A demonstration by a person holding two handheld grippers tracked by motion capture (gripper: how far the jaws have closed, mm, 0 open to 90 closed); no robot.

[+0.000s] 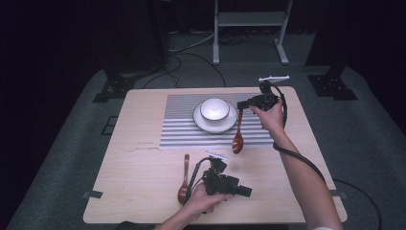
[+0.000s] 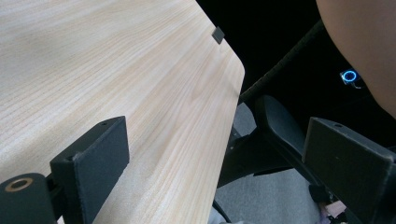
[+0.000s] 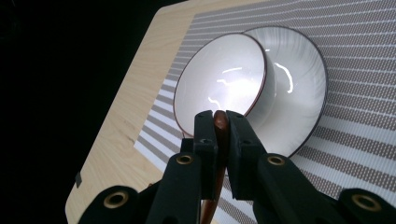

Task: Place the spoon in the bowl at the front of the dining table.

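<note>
Currently the right gripper [image 1: 245,104] had its jaws clamped on a brown spoon's [image 1: 238,136] handle, bowl end hanging beside the plate [image 1: 201,123] and bowl [image 1: 214,109], probably for placing on the striped mat [image 1: 182,129]. Left gripper [image 1: 242,190] sat parked near, jaws wide and empty, by a second spoon [image 1: 184,182] on the counter [image 1: 134,167].

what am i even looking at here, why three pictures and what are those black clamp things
A person sits at a wooden table holding a hand-held clamp tool, called a gripper, in each hand. The high view comes from a camera above the table. The other two pictures come from small cameras riding on each gripper, looking along its black jaws.

On the table lies a striped mat with a white bowl on a white plate. A brown spoon lies near the left gripper, whose jaws stand open with nothing between them. The right gripper is shut on the handle of a second brown spoon, which hangs beside the plate.
</note>
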